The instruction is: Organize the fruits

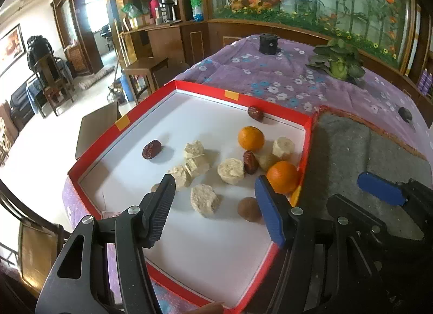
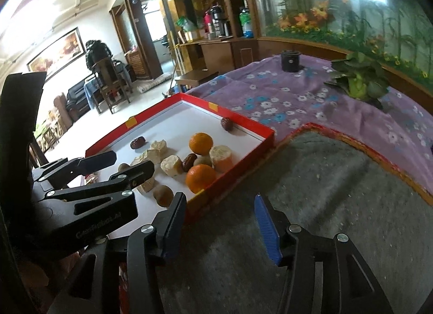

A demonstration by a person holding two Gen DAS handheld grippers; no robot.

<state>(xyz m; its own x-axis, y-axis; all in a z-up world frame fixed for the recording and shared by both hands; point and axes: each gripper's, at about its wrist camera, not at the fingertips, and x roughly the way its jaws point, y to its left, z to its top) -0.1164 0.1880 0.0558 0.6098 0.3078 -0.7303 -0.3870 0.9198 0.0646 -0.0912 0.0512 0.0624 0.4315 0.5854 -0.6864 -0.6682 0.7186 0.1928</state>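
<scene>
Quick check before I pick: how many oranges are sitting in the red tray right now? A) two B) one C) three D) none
A: two oranges lie in the red tray, one orange toward the middle and the other orange against the tray's right wall near the open left gripper.

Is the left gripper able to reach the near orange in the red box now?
Probably yes. The left gripper is open above the red box, and the near orange lies uncovered beside its right finger, close to the box wall.
</scene>
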